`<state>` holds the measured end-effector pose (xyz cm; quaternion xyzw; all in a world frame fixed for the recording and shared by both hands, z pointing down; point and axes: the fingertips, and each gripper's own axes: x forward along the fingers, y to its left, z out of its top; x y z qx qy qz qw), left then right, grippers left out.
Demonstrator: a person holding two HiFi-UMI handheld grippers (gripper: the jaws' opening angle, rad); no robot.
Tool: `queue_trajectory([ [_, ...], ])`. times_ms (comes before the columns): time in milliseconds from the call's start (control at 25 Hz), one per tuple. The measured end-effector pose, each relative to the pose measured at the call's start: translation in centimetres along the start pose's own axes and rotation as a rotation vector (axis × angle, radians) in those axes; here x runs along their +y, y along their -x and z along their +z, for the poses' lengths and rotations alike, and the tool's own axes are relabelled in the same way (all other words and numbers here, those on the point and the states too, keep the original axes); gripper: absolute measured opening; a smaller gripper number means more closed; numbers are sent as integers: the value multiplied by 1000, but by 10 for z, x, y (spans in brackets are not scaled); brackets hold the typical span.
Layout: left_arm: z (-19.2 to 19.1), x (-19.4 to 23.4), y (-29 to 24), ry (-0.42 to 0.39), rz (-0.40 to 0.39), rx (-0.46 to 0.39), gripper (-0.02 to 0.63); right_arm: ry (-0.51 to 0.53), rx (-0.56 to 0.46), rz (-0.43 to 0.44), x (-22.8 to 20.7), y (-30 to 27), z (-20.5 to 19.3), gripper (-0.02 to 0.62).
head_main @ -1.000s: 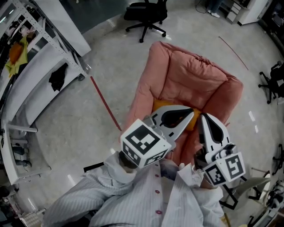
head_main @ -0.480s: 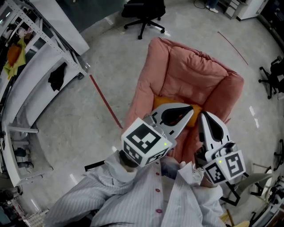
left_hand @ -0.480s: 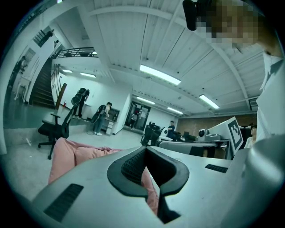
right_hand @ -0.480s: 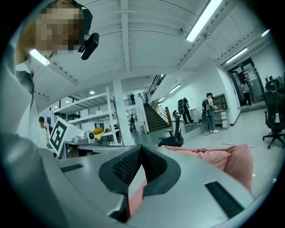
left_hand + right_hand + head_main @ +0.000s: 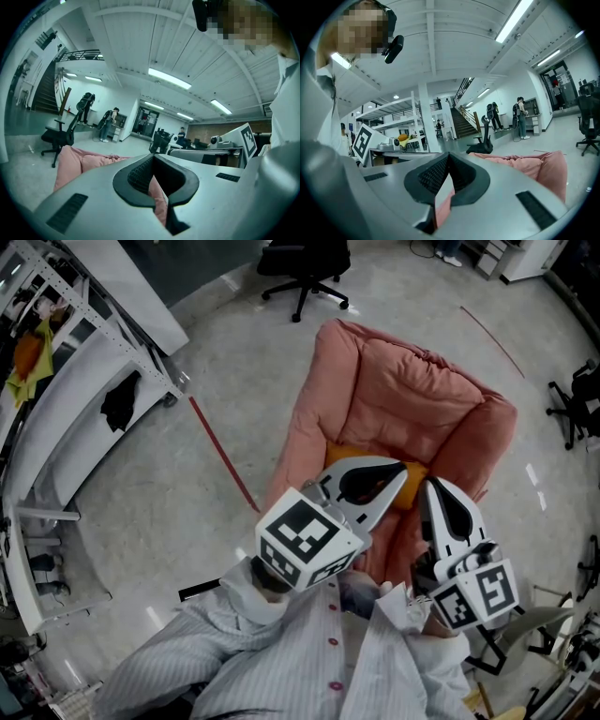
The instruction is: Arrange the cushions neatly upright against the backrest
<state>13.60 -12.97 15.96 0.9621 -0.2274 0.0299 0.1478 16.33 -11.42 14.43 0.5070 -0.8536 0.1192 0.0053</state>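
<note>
One orange cushion (image 5: 332, 458) sits on the puffy pink armchair's (image 5: 412, 390) seat, mostly hidden beneath my left hand-held gripper (image 5: 401, 472) and right hand-held gripper (image 5: 430, 487), both clenched empty.

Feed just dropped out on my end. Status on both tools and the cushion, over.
Left tool shut, empty. Right tool shut, empty. Orange cushion on pink armchair seat, mostly hidden behind both tools. No obstruction seen on the chair.
</note>
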Motion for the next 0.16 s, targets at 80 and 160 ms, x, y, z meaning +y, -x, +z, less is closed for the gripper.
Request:
queue_trajectory([
  [80, 1, 1, 0, 1, -1, -1, 9, 0, 1, 0, 0, -1, 1, 12],
  [160, 2, 2, -1, 3, -2, -2, 9, 2, 2, 0, 0, -3, 1, 12],
])
